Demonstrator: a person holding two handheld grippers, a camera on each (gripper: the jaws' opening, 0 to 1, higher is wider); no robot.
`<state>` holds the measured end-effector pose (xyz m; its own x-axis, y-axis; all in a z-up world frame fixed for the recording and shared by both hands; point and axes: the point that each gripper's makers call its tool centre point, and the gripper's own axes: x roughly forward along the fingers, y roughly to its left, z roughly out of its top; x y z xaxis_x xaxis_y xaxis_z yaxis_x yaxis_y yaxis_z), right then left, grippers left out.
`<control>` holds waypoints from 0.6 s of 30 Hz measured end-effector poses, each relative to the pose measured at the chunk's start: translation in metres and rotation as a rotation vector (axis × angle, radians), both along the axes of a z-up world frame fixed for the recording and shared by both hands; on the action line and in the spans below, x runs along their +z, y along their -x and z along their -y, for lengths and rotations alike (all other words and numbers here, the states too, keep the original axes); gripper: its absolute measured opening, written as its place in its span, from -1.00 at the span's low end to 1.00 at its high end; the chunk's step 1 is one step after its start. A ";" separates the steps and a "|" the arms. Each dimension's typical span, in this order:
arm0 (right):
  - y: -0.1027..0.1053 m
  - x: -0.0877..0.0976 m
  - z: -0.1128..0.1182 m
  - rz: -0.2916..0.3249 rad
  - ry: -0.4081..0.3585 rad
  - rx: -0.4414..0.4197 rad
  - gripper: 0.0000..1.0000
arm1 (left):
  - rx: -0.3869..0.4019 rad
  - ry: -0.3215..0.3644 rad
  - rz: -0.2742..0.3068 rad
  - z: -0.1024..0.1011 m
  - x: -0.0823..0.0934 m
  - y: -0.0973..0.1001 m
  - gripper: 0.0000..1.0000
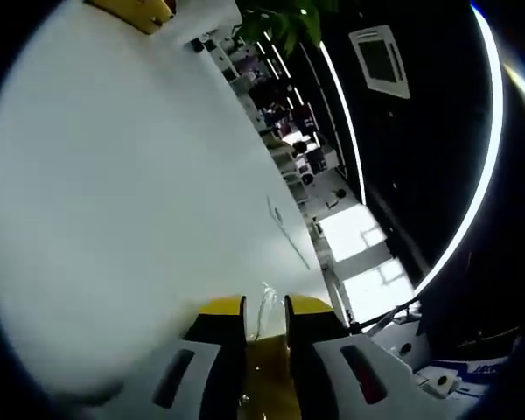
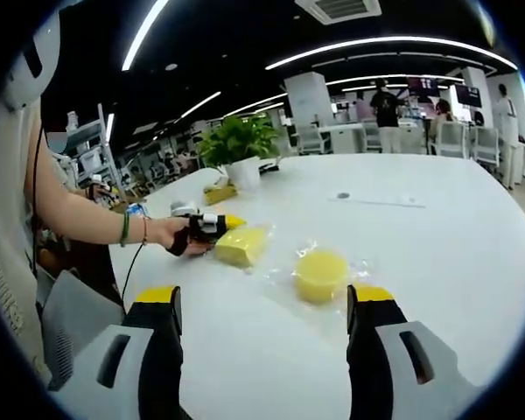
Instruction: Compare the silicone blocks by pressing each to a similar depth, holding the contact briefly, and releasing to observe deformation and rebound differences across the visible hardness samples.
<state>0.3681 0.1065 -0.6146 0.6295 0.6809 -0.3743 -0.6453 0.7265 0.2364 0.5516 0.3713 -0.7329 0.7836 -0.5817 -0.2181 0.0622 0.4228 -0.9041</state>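
In the right gripper view, a person's bare forearm, with bands at the wrist, reaches in from the left, and the hand point(image 2: 171, 234) holds the left gripper point(image 2: 230, 223), whose yellow-tipped jaws press against the left side of a yellow rectangular block point(image 2: 241, 246) lying on the white worktop point(image 2: 437, 245). The block is pale, matte yellow, sealed in a clear wrapper that crinkles round its edges. Just to its right, apart from it, lies a round yellow block point(image 2: 320, 274), also in a clear, shiny bag that spreads flat on the worktop around it. Behind both, a potted green plant point(image 2: 239, 144) stands in a white pot, and a small yellow thing lies near its base, too small to make out. The right gripper point(image 2: 262, 302) hangs above the near edge of the worktop, its two yellow-tipped jaws wide apart with nothing between them, the round block showing in the gap. In the left gripper view, the left gripper's point(image 1: 264, 319) jaws stand close together, clamped on the translucent yellow block point(image 1: 264, 367) and a fold of its clear wrapper, with the white worktop point(image 1: 140, 192) tilted steeply across the view.
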 end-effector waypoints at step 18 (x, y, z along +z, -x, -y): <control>-0.003 -0.003 -0.010 -0.005 0.007 0.031 0.40 | -0.074 -0.229 0.182 0.021 0.024 0.011 -1.00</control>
